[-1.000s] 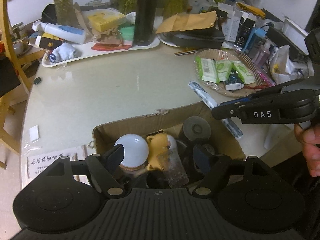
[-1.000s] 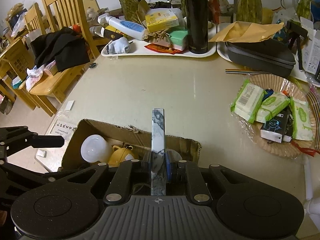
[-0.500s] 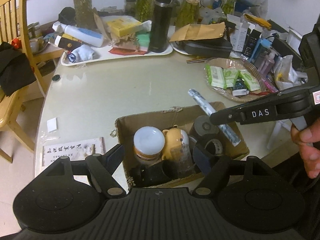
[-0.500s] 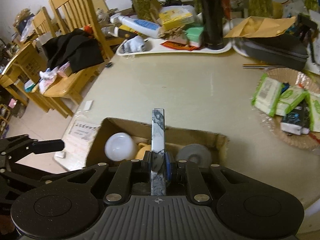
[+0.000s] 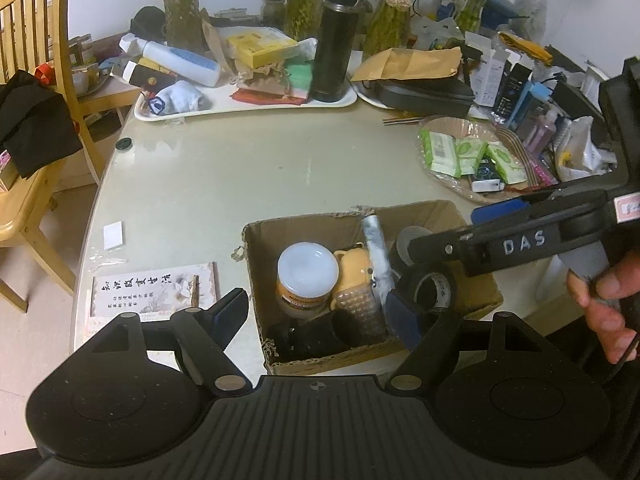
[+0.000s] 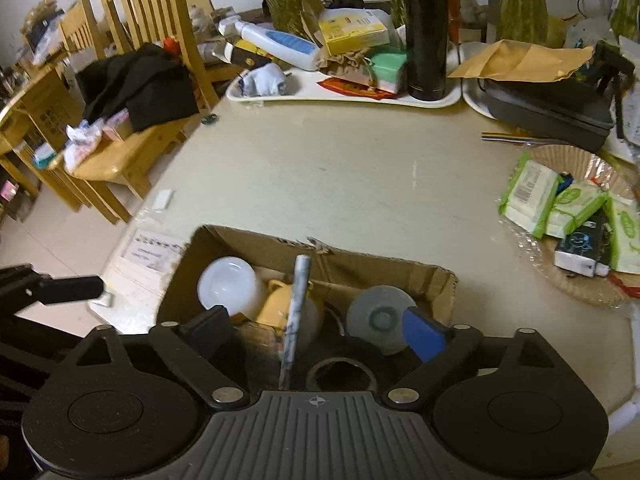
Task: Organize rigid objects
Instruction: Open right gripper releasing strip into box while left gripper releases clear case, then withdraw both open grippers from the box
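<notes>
Right gripper (image 6: 318, 334) standing wide, jaws having just been opening, gripping nothing; one marbled stick (image 6: 295, 312) leaning loose inside one cardboard box (image 6: 280, 250). Left gripper (image 5: 316, 316) hanging half-open, empty. Sharing the box: one white-lidded jar (image 5: 307, 276), one yellow figurine (image 5: 354, 266), one tape roll (image 5: 434, 288). Beyond: one black flask (image 6: 425, 30).

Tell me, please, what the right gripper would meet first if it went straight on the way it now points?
Probably the marbled stick standing between the open right gripper's fingers in the cardboard box, or the tape roll beside it; depth is unclear.
</notes>
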Demonstrator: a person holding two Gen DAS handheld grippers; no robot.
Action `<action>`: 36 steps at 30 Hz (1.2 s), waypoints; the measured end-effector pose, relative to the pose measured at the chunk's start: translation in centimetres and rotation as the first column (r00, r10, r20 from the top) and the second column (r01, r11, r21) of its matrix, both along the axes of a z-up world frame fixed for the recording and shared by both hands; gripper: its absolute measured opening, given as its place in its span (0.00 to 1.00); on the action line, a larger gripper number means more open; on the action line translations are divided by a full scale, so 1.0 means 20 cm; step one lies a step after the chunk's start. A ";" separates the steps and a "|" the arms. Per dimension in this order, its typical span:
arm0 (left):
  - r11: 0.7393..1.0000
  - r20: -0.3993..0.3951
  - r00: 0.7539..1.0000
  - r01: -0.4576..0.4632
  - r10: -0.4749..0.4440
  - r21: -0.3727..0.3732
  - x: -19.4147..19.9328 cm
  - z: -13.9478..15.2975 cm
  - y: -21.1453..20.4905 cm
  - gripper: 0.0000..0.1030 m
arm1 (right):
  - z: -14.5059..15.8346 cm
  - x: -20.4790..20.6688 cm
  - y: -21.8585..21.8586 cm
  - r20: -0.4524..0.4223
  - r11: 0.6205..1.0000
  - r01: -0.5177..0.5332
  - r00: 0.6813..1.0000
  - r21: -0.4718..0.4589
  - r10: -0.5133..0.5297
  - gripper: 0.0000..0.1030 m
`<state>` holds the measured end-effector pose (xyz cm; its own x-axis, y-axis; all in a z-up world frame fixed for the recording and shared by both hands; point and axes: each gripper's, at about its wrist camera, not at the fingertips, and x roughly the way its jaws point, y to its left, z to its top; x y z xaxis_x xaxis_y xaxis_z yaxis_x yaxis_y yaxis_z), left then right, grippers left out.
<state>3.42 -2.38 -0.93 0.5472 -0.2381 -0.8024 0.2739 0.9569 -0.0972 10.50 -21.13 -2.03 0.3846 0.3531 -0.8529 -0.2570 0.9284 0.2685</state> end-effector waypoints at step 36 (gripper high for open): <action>0.984 0.113 0.989 -0.111 0.096 0.136 -0.15 -0.09 0.05 1.00 | -0.06 -0.35 -0.04 0.070 0.970 0.130 0.991 -0.204 -0.118 1.00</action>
<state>0.45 -1.42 -2.74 0.6462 -0.0636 -0.7605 0.1739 0.9826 0.0656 3.48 -21.97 -3.32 0.4646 0.1171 -0.8777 -0.1459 0.9878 0.0546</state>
